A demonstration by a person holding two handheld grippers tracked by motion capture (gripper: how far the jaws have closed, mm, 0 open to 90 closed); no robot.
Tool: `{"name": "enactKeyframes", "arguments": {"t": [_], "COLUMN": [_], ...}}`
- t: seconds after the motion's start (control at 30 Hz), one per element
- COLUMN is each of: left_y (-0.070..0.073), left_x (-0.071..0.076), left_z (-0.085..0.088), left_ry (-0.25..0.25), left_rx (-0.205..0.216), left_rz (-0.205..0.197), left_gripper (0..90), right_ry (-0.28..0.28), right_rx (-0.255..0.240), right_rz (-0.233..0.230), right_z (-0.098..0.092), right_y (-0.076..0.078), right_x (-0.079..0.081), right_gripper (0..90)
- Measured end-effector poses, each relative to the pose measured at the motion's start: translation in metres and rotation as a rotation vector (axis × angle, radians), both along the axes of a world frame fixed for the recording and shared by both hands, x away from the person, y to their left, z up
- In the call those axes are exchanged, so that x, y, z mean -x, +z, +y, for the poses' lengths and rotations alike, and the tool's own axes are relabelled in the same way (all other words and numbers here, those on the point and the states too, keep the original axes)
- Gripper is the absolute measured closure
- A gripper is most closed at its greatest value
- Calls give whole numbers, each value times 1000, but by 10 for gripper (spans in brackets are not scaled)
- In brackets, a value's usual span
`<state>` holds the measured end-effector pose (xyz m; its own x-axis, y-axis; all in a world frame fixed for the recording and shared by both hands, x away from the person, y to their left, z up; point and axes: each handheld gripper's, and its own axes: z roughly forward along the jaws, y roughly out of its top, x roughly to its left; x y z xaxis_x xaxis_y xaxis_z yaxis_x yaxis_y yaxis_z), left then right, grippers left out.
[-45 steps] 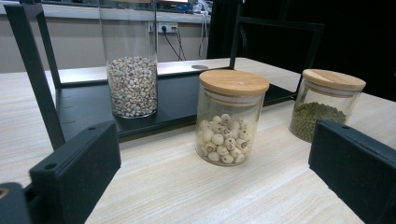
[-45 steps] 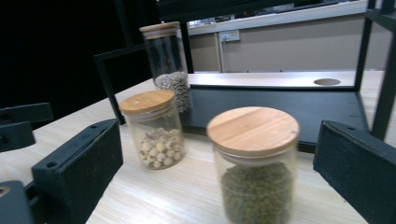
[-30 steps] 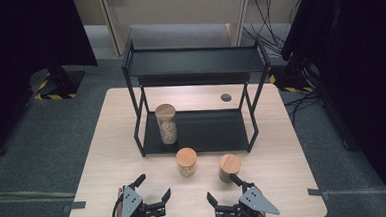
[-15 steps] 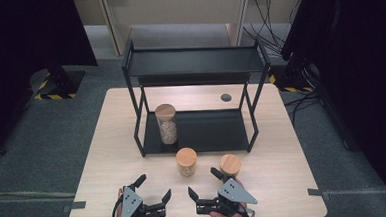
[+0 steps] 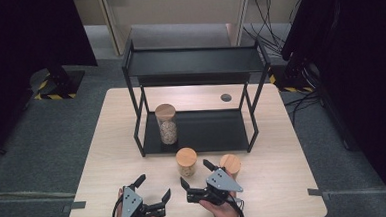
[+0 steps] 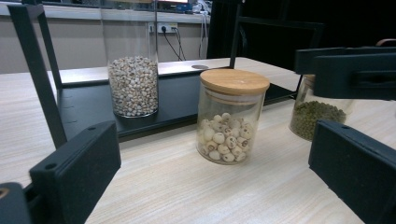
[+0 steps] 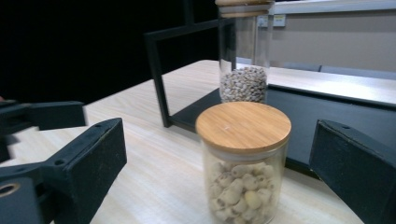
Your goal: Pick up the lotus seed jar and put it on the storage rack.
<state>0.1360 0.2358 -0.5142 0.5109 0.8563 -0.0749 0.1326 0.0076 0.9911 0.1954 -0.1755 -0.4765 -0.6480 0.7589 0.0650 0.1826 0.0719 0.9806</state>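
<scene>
A wooden table [image 5: 107,143] seen from above, with a black two-tier rack [image 5: 193,63] standing at centre frame. A tall jar [image 5: 166,124] of pale grain stands on the rack's lower shelf, at its left end.

Two short glass jars with round wooden lids stand on the bare table in front of the rack. The seed jar [image 5: 186,161], holding pale round seeds, sits just below the rack's front edge at centre frame. The bean jar [image 5: 230,165], holding green beans, sits near it to the right.

Two hand-held grippers enter from the bottom edge. The left gripper [image 5: 152,194] rests at lower left, jaws apart and empty. The right gripper [image 5: 195,174] sits at lower centre, jaws apart with nothing between them; they have just been closing a little.

The key relation: in the right gripper view, the seed jar [image 7: 243,161] stands upright straight ahead, centred in the gap between the two black jaws but not yet touched. Its long axis is vertical, across the level jaws. In the left gripper view the same jar [image 6: 232,121] stands farther off, ahead and slightly right. The right gripper looks nearer and better lined up to take it.
</scene>
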Motion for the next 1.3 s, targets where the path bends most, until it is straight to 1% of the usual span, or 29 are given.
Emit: {"name": "enactKeyframes", "arguments": {"t": [0.03,0.1,0.23,0.3,0.4,0.5,0.57,0.63,0.67,0.77,0.83,0.9,1.0,1.1,1.17,1.23,1.3], "left_y": [0,0,0,0,0,0,0,0,0,0,0,0,0,0,0,0,0], "left_x": [0,0,0,0,0,0,0,0,0,0,0,0,1,0,0,0,0], "left_z": [0,1,0,0,0,0,1,1,1,1,2,1,1,1,1,1,1], "left_ry": [0,4,3,1,1,1,1,1,1,1,0,-1,-2,-5,-6,-7,-5], "left_rx": [0,3,0,1,2,6,9,11,11,12,11,12,15,16,15,15,16], "left_rz": [-2,-1,2,0,0,1,-1,0,1,-1,1,3,1,2,3,4,4], "left_gripper": [15,16,16,16,16,16,15,16,16,16,16,16,15,16,16,16,16], "right_ry": [-10,-18,-31,-46,-66,-90,-94,-103,-106,-109,-106,-112,-123,-117,-117,-113,-108], "right_rx": [10,3,21,35,45,67,59,74,75,85,101,119,125,129,138,136,140], "right_rz": [-6,12,22,16,23,16,31,25,30,33,33,41,48,51,59,82,89], "right_z": [2,5,13,18,25,32,33,35,36,37,40,44,46,47,48,48,48], "right_y": [0,0,1,1,2,0,1,1,1,1,2,2,1,1,2,2,2], "right_x": [-1,-4,-6,-6,-10,-15,-20,-22,-23,-26,-27,-30,-34,-37,-39,-42,-43], "right_gripper": [47,49,55,58,61,74,80,82,83,85,85,88,106,121,129,143,159]}}
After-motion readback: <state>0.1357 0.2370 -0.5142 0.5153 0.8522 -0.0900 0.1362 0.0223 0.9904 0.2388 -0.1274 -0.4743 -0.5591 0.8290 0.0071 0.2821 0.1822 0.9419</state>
